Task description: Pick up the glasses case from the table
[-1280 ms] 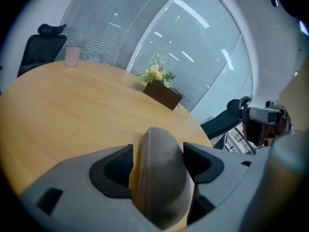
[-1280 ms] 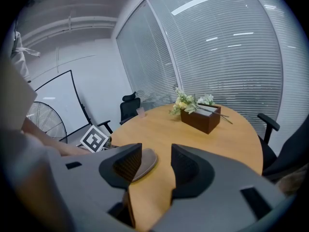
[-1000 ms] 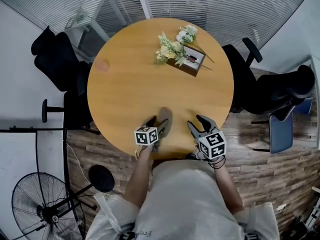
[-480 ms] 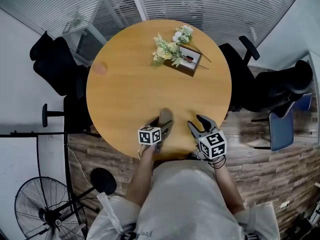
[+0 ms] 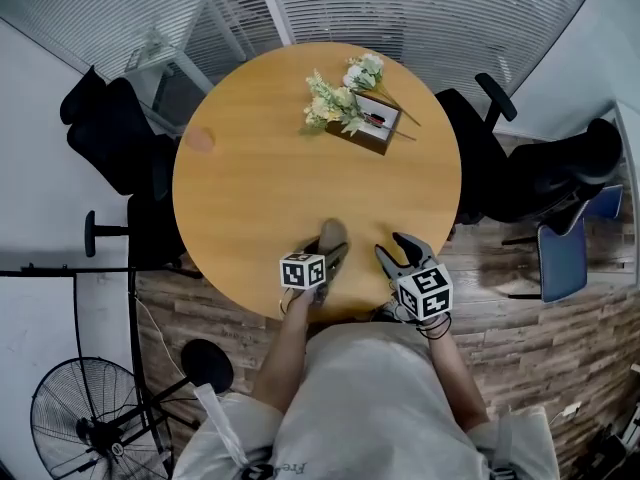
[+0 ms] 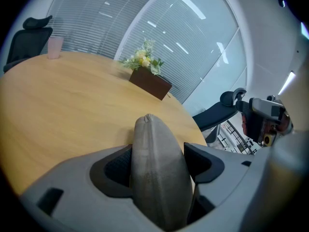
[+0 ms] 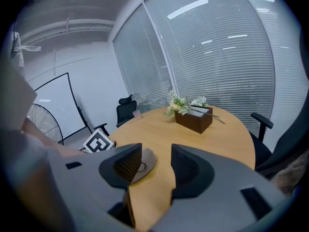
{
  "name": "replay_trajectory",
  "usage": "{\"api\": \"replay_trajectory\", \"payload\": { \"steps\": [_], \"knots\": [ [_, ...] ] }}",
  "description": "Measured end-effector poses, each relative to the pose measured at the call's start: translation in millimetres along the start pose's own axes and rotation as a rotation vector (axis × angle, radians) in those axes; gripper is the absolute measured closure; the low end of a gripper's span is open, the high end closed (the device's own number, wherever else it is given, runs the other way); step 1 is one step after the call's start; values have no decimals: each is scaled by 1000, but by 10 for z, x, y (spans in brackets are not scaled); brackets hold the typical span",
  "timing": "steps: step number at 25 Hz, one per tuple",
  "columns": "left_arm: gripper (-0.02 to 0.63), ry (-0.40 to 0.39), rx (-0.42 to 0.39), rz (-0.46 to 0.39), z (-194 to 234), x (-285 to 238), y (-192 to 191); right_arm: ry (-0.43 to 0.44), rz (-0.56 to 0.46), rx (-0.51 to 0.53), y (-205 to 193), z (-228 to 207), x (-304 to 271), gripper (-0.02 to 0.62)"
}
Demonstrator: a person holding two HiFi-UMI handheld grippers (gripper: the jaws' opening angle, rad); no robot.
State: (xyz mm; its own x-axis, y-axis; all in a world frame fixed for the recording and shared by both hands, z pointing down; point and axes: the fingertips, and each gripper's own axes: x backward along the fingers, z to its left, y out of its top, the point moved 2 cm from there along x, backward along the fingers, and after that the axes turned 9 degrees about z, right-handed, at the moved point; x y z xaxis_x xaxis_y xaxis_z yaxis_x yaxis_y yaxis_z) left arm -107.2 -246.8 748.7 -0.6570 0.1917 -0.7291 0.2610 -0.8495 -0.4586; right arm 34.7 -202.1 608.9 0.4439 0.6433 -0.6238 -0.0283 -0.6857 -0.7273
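Bright, even light; glare streaks the glass wall behind the table; fisheye edges bend, corners darken.

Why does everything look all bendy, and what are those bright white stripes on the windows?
Head view: the wide lens bends the blinds around the table. Left gripper view: the corners go dark, the near glasses case looks huge, and white streaks of glare sit on the glass. Right gripper view: same curved edges and streaks.
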Motion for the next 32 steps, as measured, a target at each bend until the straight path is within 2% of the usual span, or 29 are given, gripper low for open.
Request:
{"api": "replay_trajectory", "payload": {
  "steps": [13, 26, 32],
  "knots": [
    [284, 38, 18, -8, 9, -2, 33, 9, -8, 14, -4, 28, 60, 407],
    [286, 49, 43, -79, -23, 181, 109, 1, -9, 31, -31, 37, 182, 407],
    [285, 42, 31, -146, -137, 368, 260, 14, -14, 34, -43, 88, 207, 408]
  ]
}}
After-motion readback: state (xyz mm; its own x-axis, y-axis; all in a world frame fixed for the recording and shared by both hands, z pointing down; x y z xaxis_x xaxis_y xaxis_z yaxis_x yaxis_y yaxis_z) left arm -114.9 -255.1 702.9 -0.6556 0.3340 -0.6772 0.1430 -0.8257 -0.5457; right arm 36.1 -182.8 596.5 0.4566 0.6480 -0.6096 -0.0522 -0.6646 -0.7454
